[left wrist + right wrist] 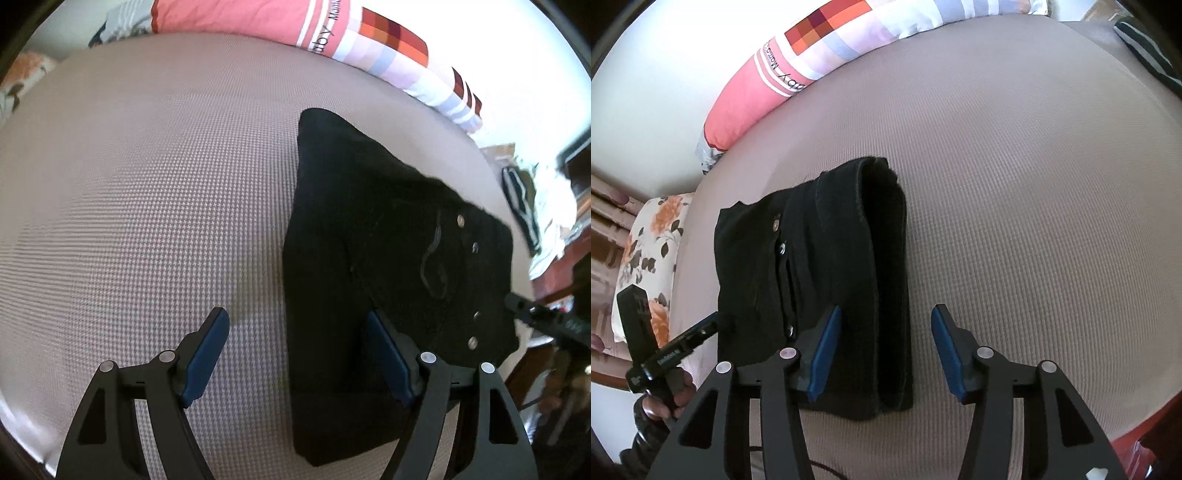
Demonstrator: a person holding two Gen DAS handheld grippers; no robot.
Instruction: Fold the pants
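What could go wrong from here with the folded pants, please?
1. The pants lie near the mattress edge; a nudge could slide them off.
2. Both tools are open, the left tool and right tool each straddling a fold edge, so closing carelessly might pinch one layer and undo the fold.

Black pants (812, 266) are lying folded on the bed (1015, 184). The right tool (884, 350) is hovering wide open over their near right edge. The left tool (701, 332) is reaching toward their left edge. A pink pillow (746, 99) is resting behind.
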